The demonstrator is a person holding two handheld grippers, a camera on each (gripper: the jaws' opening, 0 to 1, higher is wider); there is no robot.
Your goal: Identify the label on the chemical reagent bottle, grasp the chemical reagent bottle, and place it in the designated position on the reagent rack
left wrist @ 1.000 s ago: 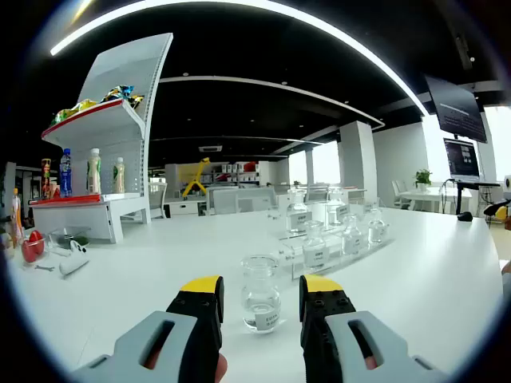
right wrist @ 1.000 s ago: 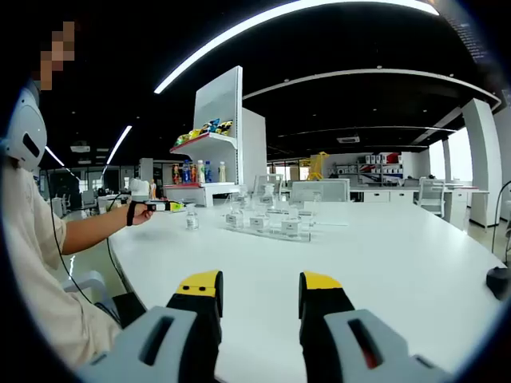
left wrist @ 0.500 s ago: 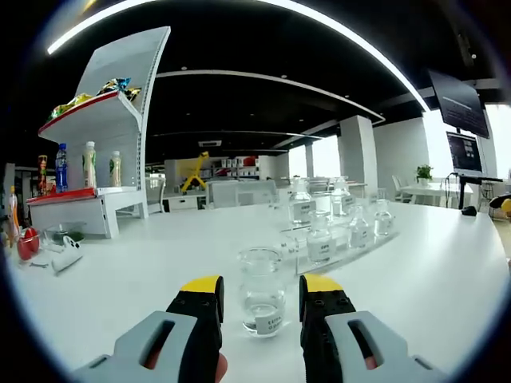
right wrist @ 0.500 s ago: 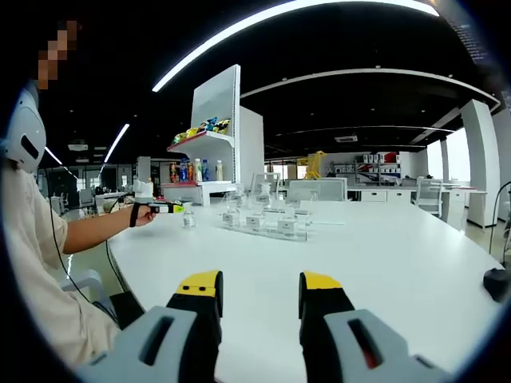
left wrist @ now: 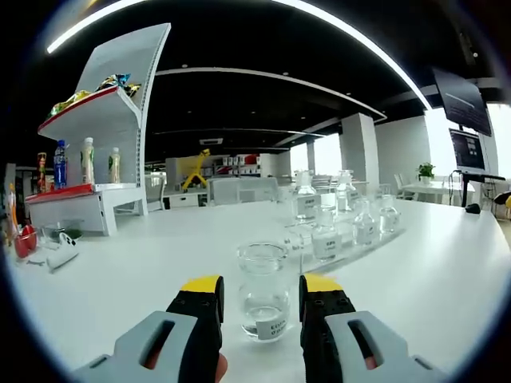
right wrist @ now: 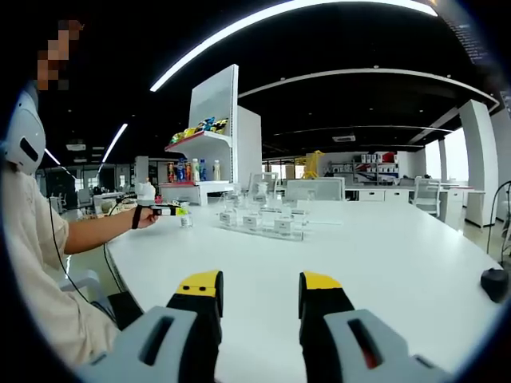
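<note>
A small clear glass reagent bottle (left wrist: pixel 263 292) with a white label low on its side stands upright on the white table (left wrist: pixel 144 271). It sits right at the yellow tips of my left gripper (left wrist: pixel 261 289), whose jaws are open on either side of it and apart from the glass. Beyond it to the right, the clear reagent rack (left wrist: pixel 339 239) holds several labelled bottles. In the right gripper view, my right gripper (right wrist: pixel 261 284) is open over bare table with nothing in it. The rack (right wrist: pixel 259 225) lies far ahead there, with the left gripper (right wrist: pixel 165 209) and bottle (right wrist: pixel 185 216) to its left.
A white display shelf (left wrist: pixel 100 171) with drink bottles stands at the back left, with small items (left wrist: pixel 44 251) on the table near it. A person's arm (right wrist: pixel 96 227) reaches in from the left of the right gripper view. A black object (right wrist: pixel 494 281) lies at the table's right.
The left gripper has moved forward and lower toward the bottle, which now looks larger and sits at the jaw tips. The right gripper has hardly moved.
</note>
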